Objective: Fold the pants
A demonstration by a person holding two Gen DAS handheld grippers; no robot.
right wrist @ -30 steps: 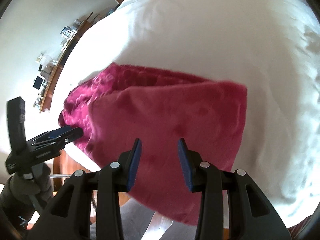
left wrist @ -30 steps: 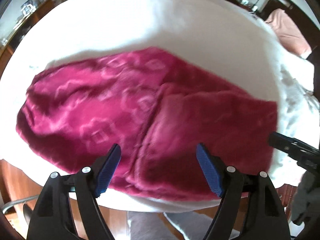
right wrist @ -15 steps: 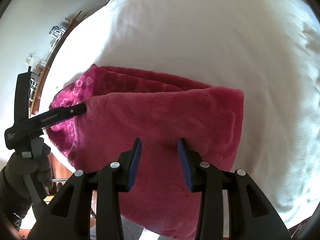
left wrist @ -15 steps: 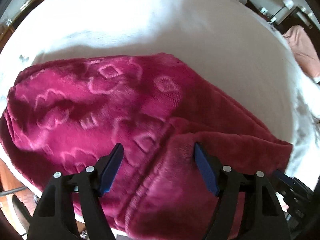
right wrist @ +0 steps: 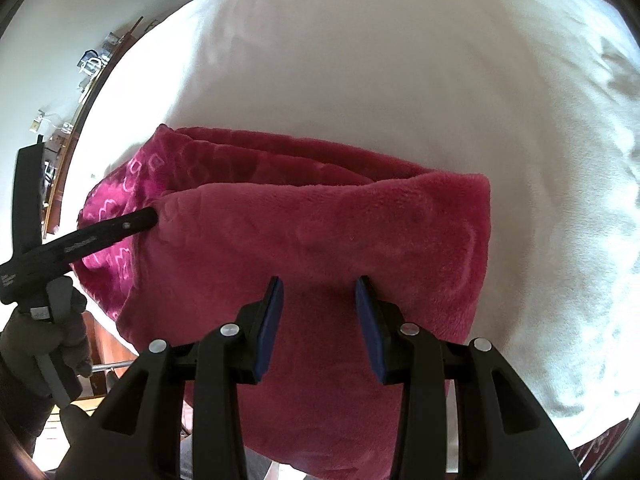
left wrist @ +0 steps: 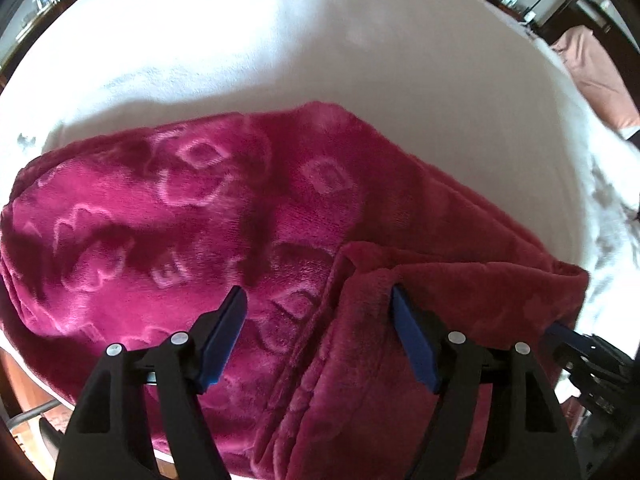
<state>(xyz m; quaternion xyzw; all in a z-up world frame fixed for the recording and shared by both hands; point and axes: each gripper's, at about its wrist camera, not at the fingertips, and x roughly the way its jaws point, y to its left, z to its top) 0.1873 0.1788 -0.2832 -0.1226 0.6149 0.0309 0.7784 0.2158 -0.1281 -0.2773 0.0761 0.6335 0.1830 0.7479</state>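
The magenta fleece pants (left wrist: 240, 240) are laid folded on the white bed (right wrist: 400, 80). The left gripper (left wrist: 318, 312) is spread wide over the fold edge, nothing pinched. The right gripper (right wrist: 319, 300) is kept half-open over the plush, nothing clamped.

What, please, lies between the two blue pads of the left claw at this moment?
In the left wrist view, the left claw stands open over the pink pants. Between its pads lies the edge of the folded-over layer, beside the patterned layer.

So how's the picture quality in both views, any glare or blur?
Left wrist view: the white bedding is blown out by glare and the pink pants look slightly soft. Right wrist view: more even light and sharper pile, with fisheye bending at the edges.
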